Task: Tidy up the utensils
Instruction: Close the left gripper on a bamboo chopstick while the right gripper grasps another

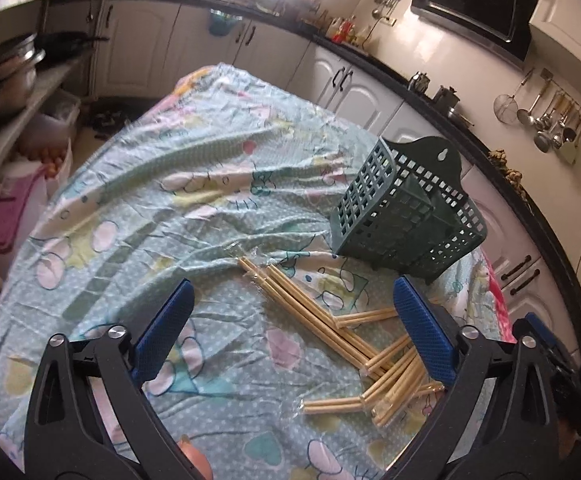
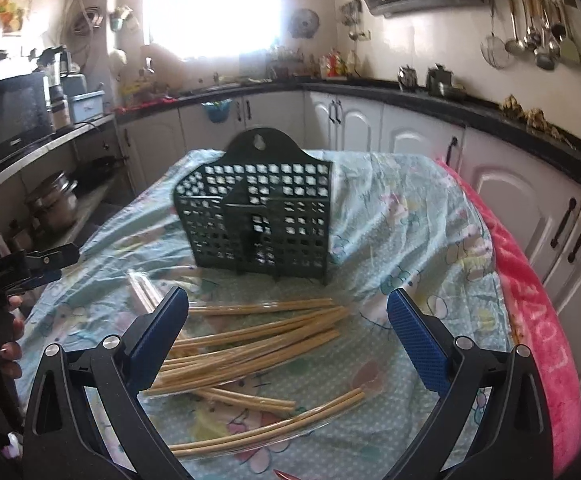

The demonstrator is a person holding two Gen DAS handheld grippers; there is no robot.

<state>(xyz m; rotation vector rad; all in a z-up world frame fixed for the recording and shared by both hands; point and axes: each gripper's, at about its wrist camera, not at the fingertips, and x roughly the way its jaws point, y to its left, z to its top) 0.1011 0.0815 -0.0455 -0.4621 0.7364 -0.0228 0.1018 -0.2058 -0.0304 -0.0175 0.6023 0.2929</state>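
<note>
The left gripper hung over the table with its blue fingers spread wide and nothing between them. In its view the chopsticks lay scattered in clear wrappers across the lower middle and lower right of the frame, on the patterned tablecloth. The dark green basket stood upright on the cloth at the right of the frame, just beyond the far ends of the chopsticks.

The right gripper was likewise spread apart and held nothing. In its view the chopsticks lay in a loose heap across the lower middle of the frame, between and below the two blue fingers. The basket stood in the centre of the frame, just behind the heap, its hanging tab pointing up. A pink towel ran along the right edge of the table. At the left edge of this frame the other gripper showed, with a hand around its handle.
</note>
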